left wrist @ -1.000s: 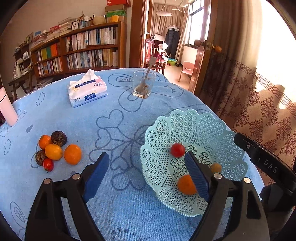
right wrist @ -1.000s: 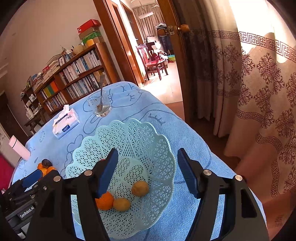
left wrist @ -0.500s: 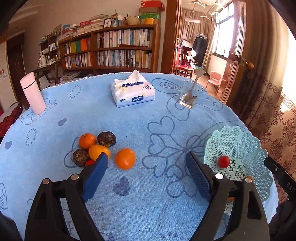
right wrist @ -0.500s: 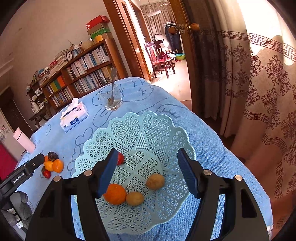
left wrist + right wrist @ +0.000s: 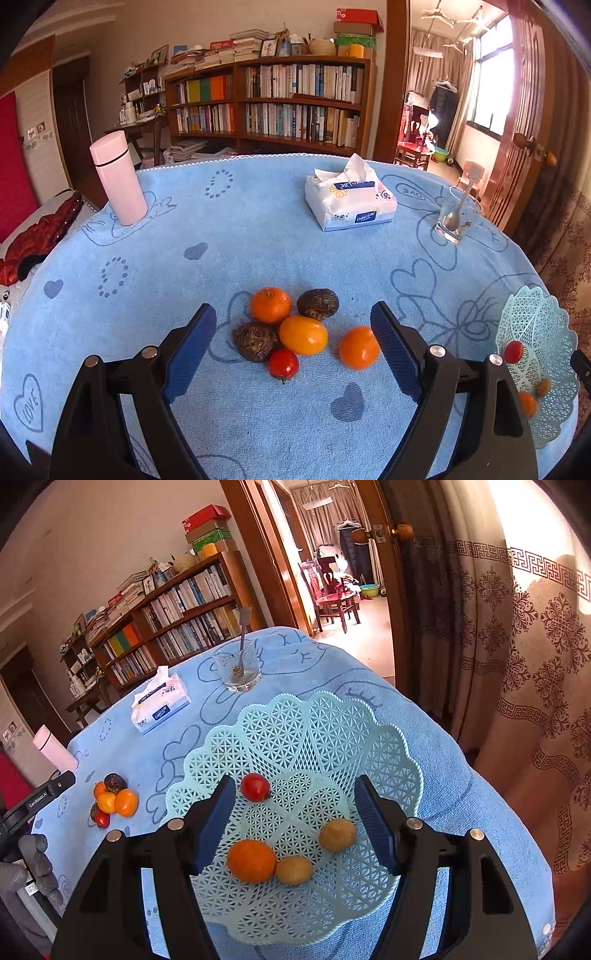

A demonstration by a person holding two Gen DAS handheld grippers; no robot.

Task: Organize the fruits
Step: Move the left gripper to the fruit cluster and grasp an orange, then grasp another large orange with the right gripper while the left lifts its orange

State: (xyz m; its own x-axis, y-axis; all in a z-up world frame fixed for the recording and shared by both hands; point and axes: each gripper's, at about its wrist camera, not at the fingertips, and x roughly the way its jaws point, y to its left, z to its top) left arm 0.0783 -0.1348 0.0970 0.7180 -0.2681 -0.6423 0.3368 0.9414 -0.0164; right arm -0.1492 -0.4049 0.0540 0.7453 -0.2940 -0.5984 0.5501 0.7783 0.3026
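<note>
A cluster of fruit lies on the blue tablecloth: three oranges (image 5: 303,334), two dark brown fruits (image 5: 317,304) and a small red tomato (image 5: 283,364). My left gripper (image 5: 293,345) is open and empty, its jaws spread on either side of the cluster. The mint lattice basket (image 5: 332,731) holds a tomato (image 5: 255,787), an orange (image 5: 251,860) and two brown fruits (image 5: 337,834). My right gripper (image 5: 297,823) is open and empty above the basket. The basket also shows at the right edge of the left wrist view (image 5: 535,325).
A tissue pack (image 5: 349,203), a glass with a spoon (image 5: 457,218) and a pink flask (image 5: 119,178) stand at the table's far side. A bookshelf (image 5: 269,103) is behind. A patterned curtain (image 5: 517,646) hangs to the right of the table edge.
My left gripper has swung left from the basket to the fruit cluster, now between its open jaws. My right gripper has stayed over the basket, drawing back slightly.
</note>
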